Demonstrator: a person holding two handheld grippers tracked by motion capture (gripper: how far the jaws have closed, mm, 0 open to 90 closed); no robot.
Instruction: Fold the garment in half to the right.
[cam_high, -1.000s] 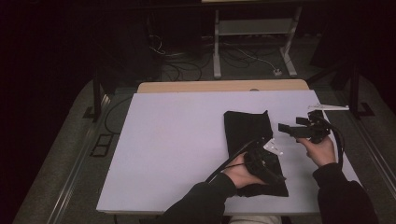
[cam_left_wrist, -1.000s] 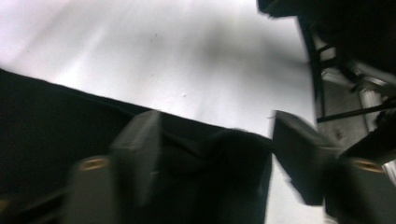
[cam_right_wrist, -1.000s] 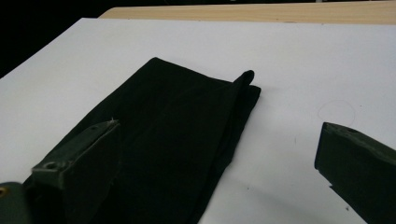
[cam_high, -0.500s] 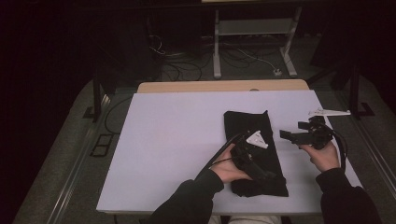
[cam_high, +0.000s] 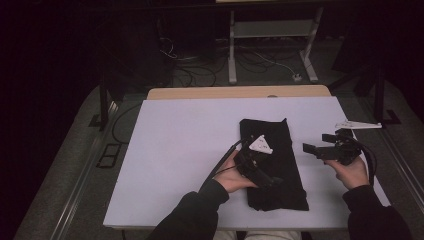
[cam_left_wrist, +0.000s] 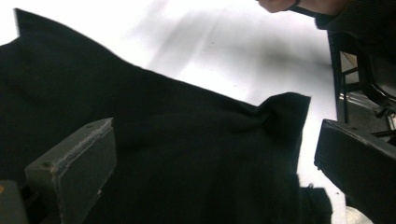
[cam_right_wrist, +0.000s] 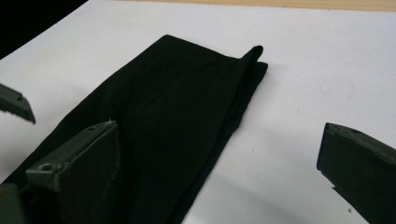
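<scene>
The table, covered with a white sheet, takes up most of the high view; a strip of its wooden edge shows along the far side.

A black cloth lies folded into a long band on the right half of the table, running from the middle toward the near edge. Its far end has two small raised corners. In the right gripper view the cloth lies flat in layers, with one folded corner standing up at its far end. In the left gripper view the cloth spreads beneath the jaws, with a puckered corner near the table's edge.

The left gripper is held over the near part of the cloth, pointing down at it. Its jaws have just been opening and now stand spread wide, above the cloth without pinching it.

The right gripper is held just off the cloth's right edge, over bare table, pointing toward the cloth. Its jaws are spread wide with nothing between them. The right hand grasps its body from the near side, and a cable loops beside it.
</scene>
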